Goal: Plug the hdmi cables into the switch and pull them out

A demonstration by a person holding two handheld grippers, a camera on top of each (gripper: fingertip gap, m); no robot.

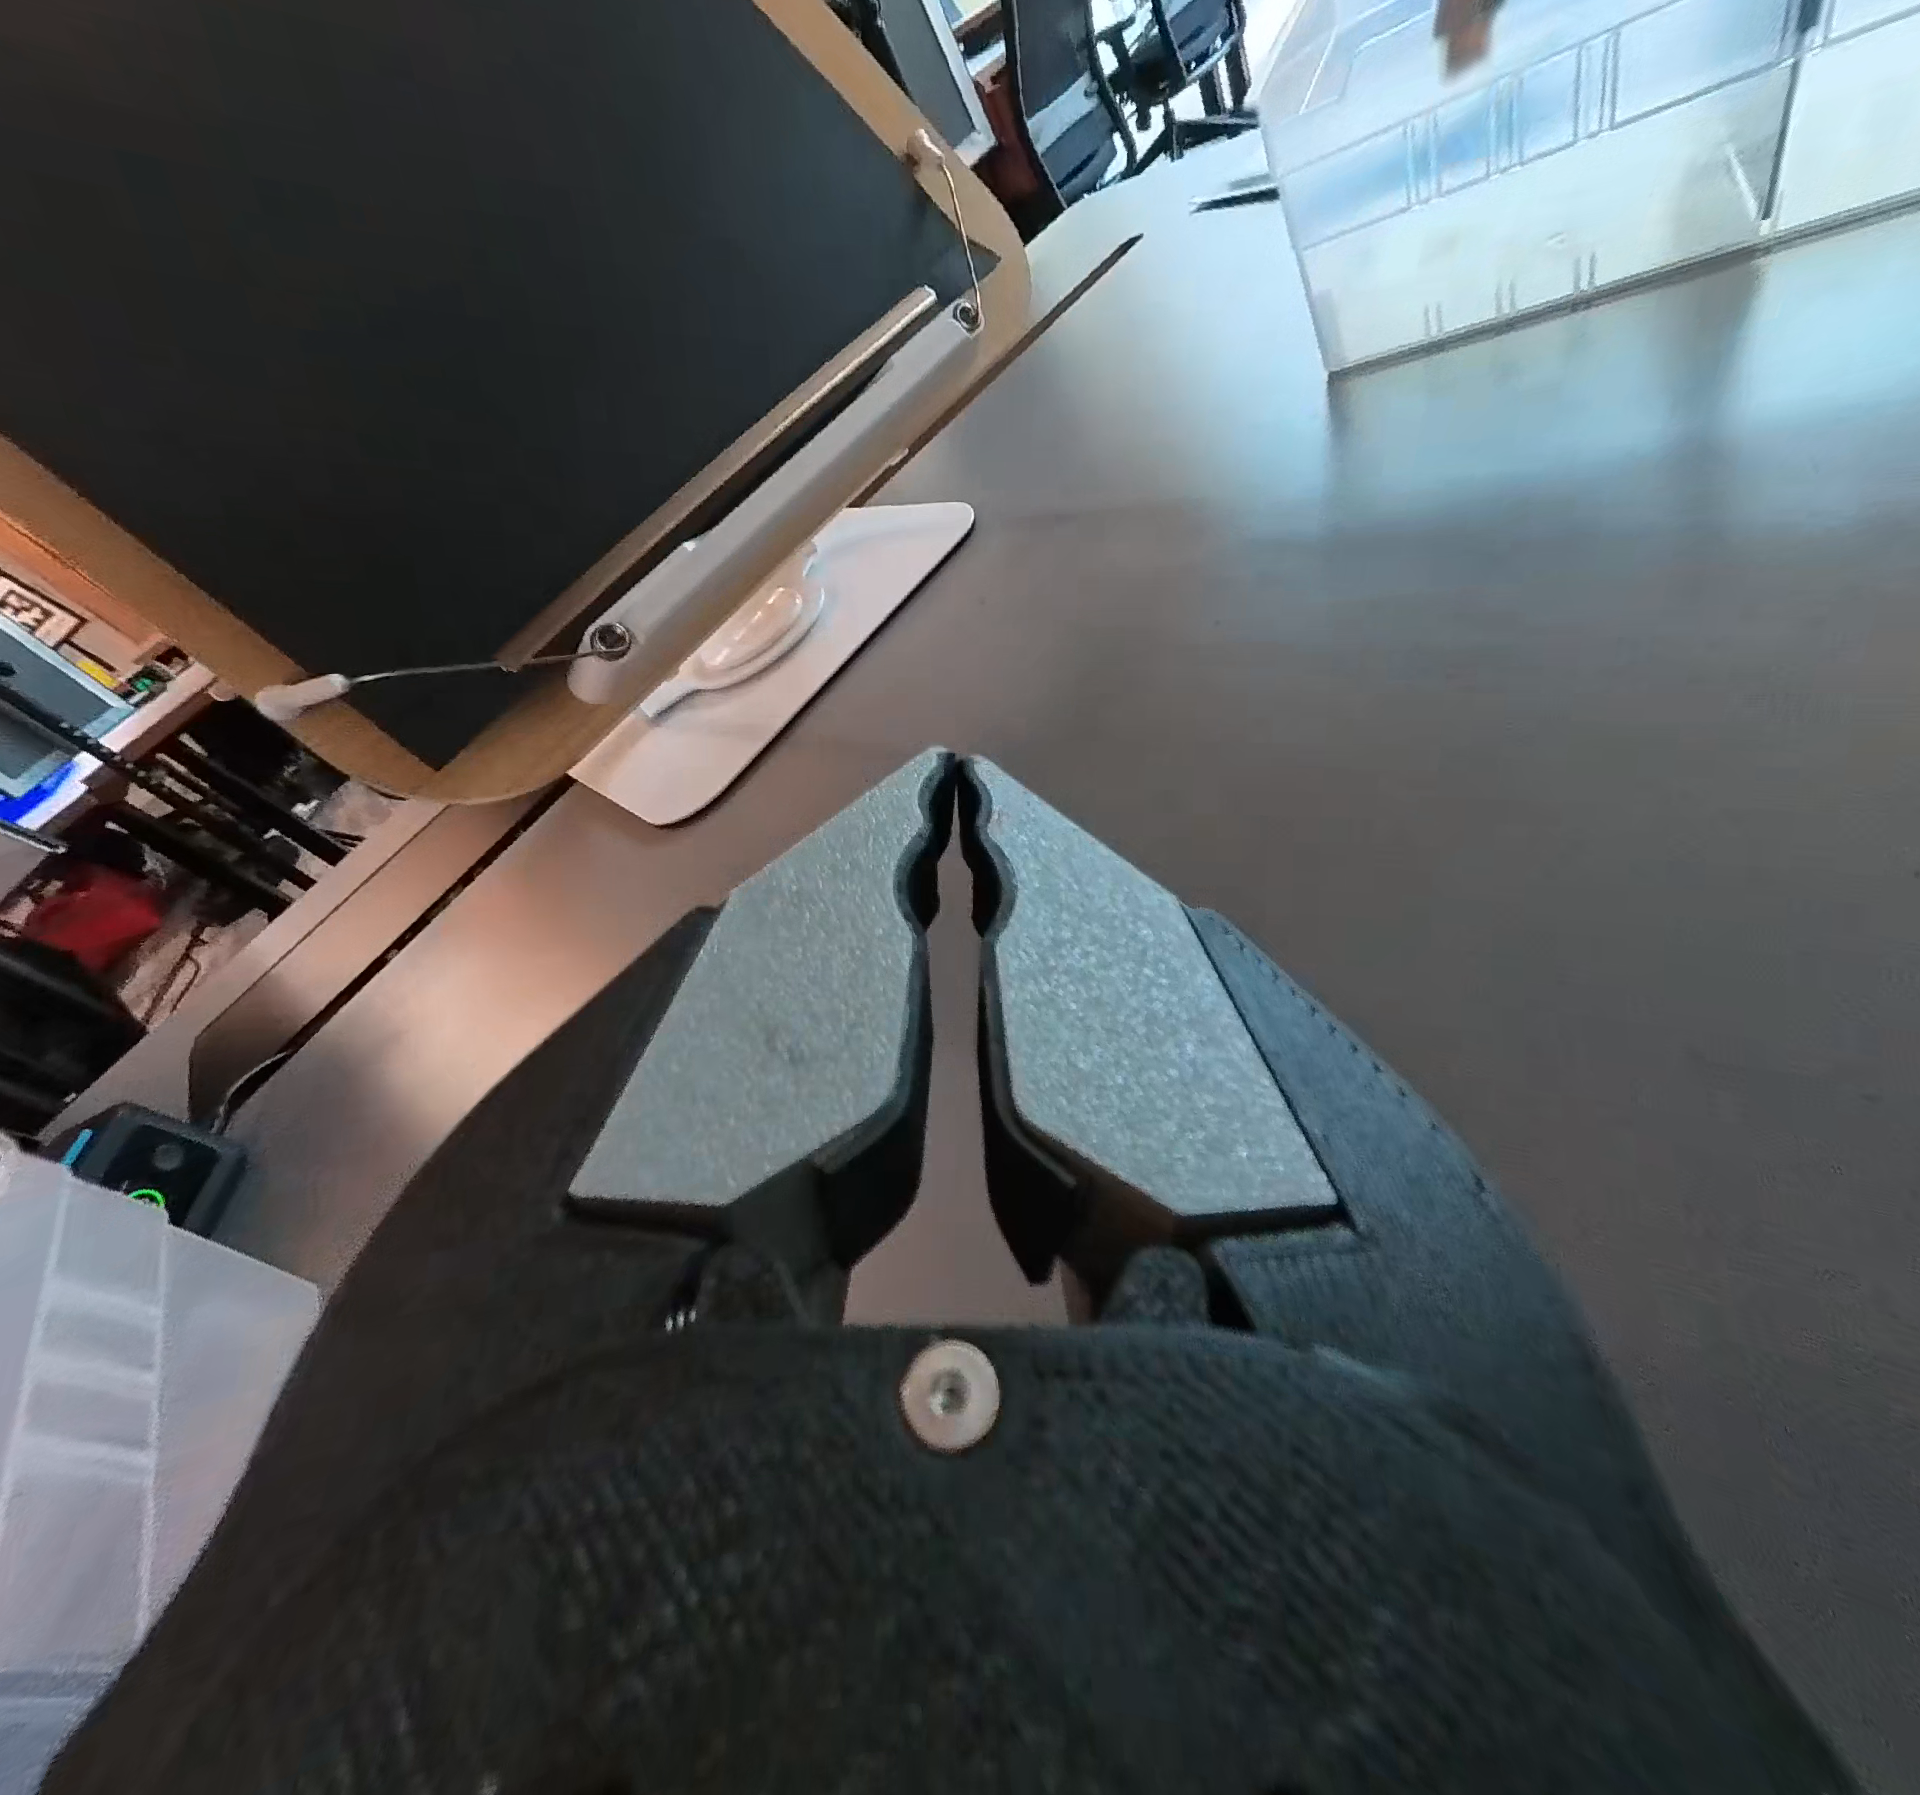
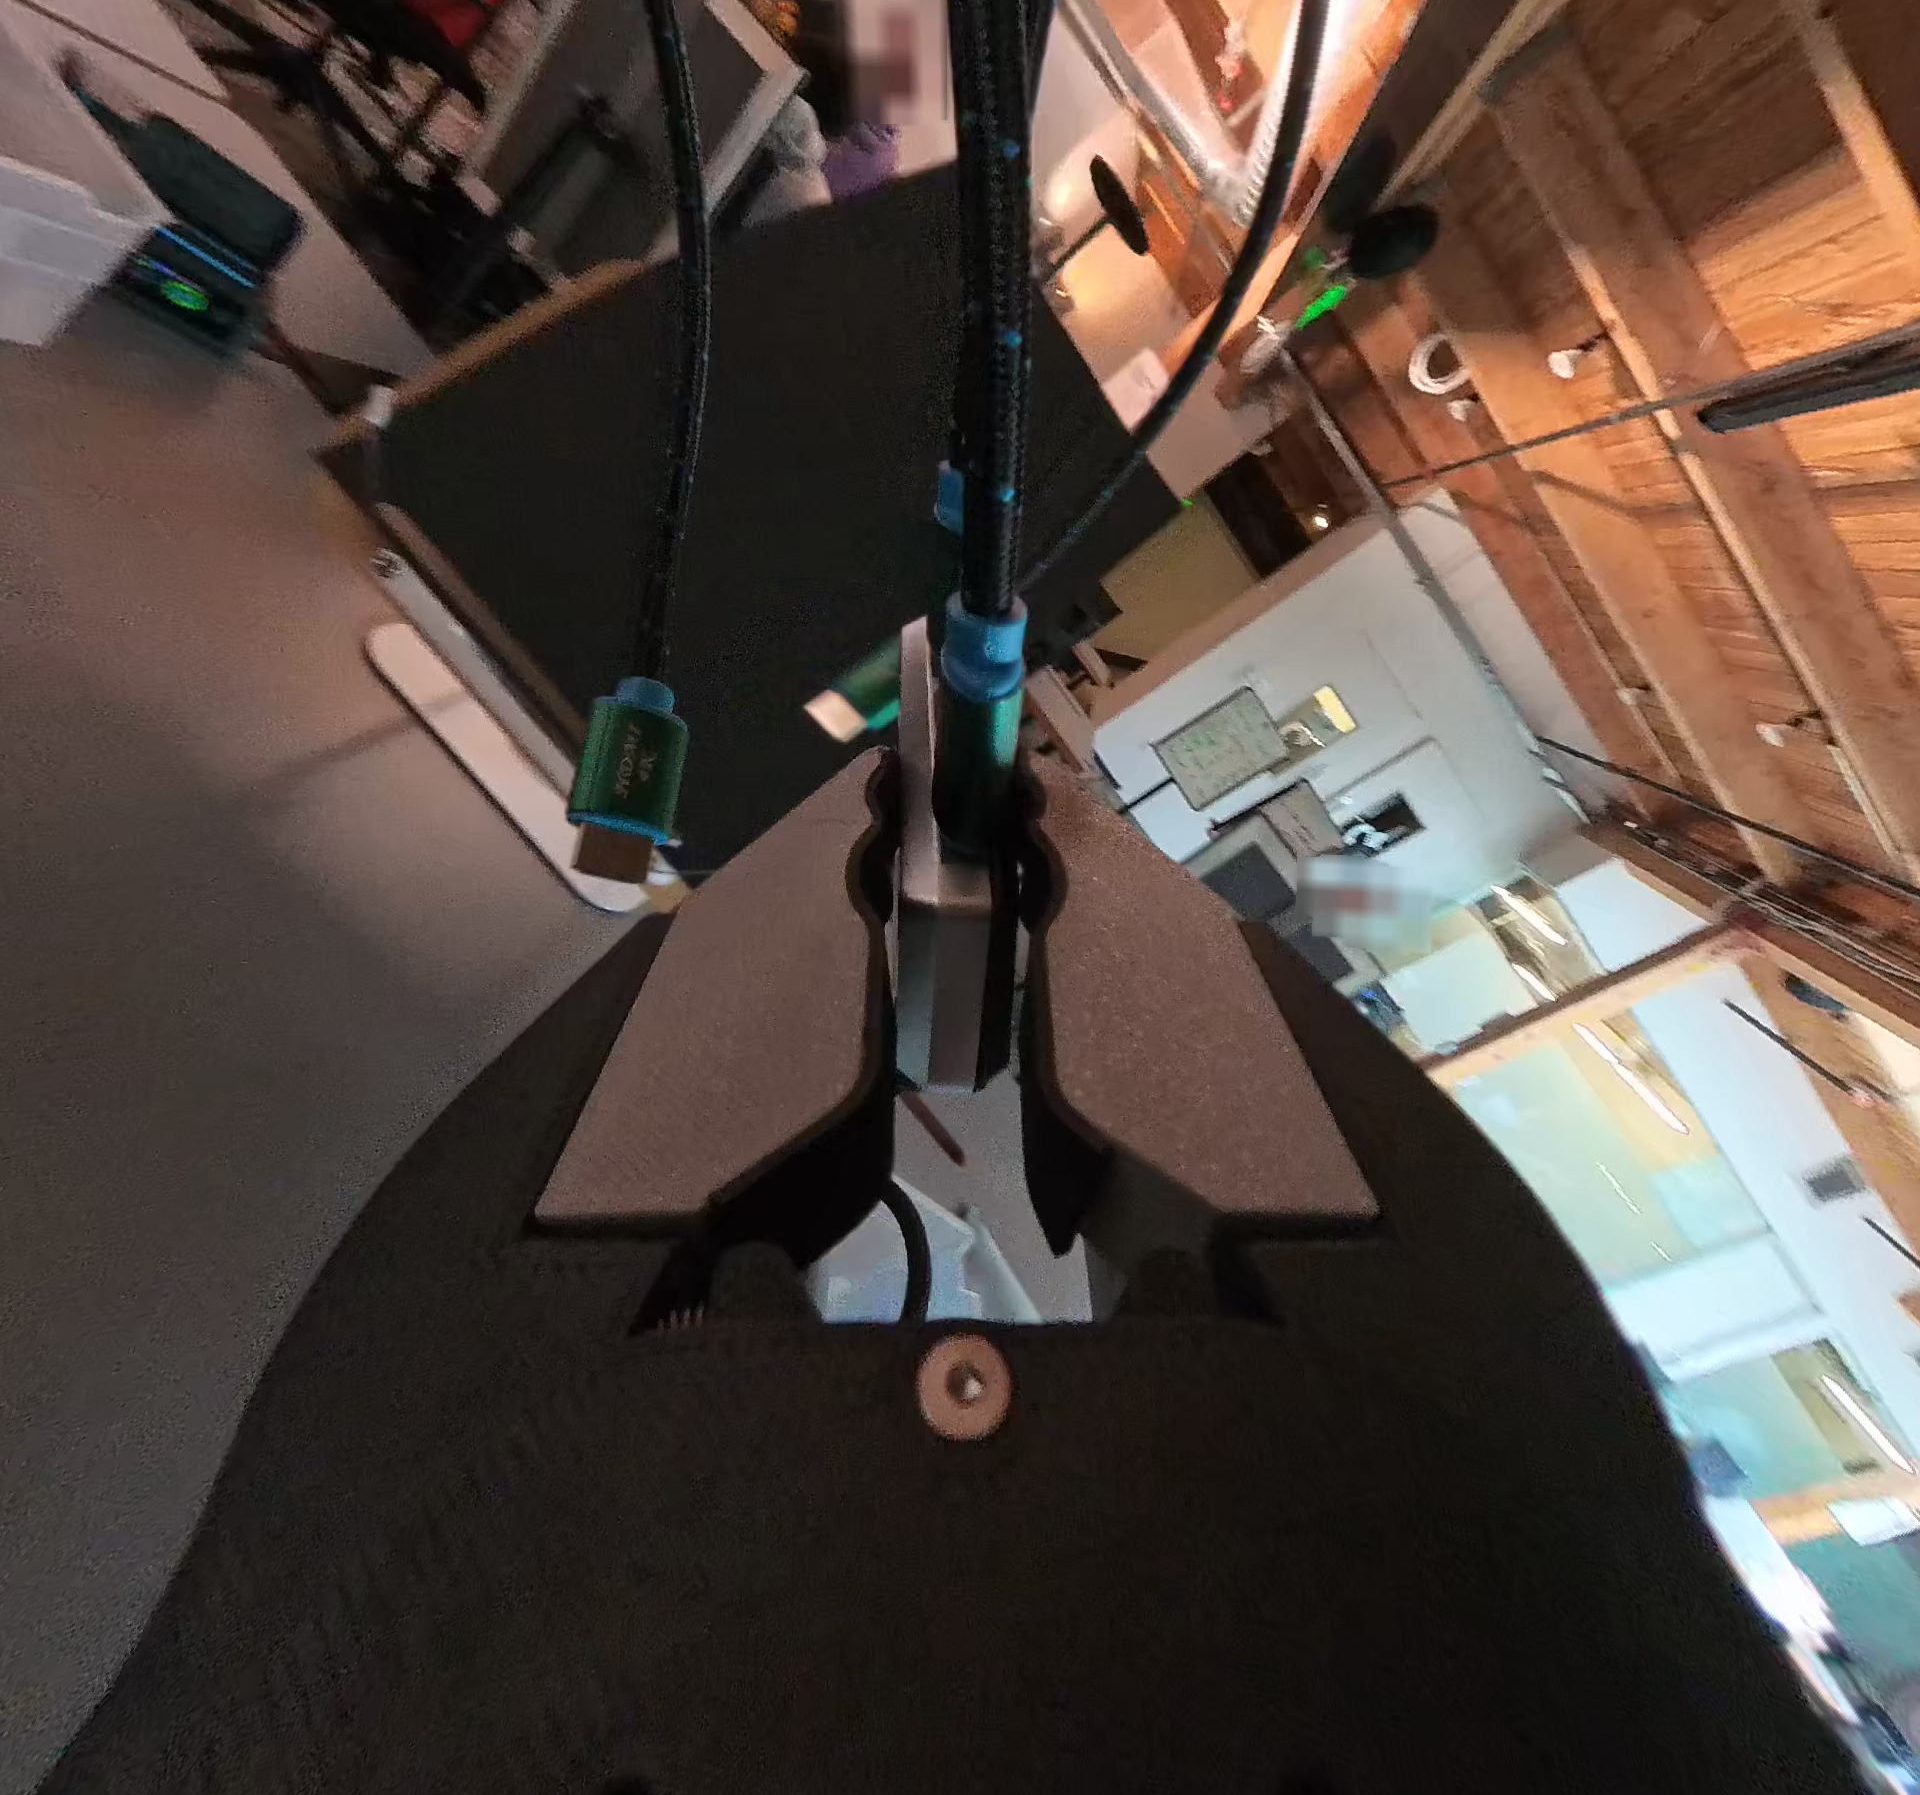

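In the left wrist view, the left gripper [image 1: 956, 769] hovers low over a dark brown table [image 1: 1351, 706], its grey textured fingers [image 1: 831, 966] pressed together at the tips with nothing between them. To the left stands a tilted dark panel with a light wooden frame [image 1: 997, 259], carried on a white stand whose flat white base plate [image 1: 831, 644] rests on the table just ahead of the fingertips. A clear plastic organiser box [image 1: 1610, 187] sits farther off at the upper right, and a small black device with a green light [image 1: 156, 1174] lies at the lower left edge; neither switch nor cables show clearly in this view. In the right wrist view, the right gripper [image 2: 956, 810] pinches the switch [image 2: 940, 966], a slim grey metal box seen edge-on and held upright between the two fingers [image 2: 769, 997], which bear on its flat sides. One HDMI cable [image 2: 987, 291], black braid flecked with blue, is plugged into the top of the switch: its plug [image 2: 982, 706] has a glossy green shell and a light blue collar. A second HDMI cable [image 2: 681, 291] hangs loose to the left of the fingers, its green plug [image 2: 629, 769] edged in blue with the bare gold-toned metal tip pointing down, well clear of the switch. A third green plug [image 2: 857, 696], blurred, hangs free just beside the switch's upper left edge.
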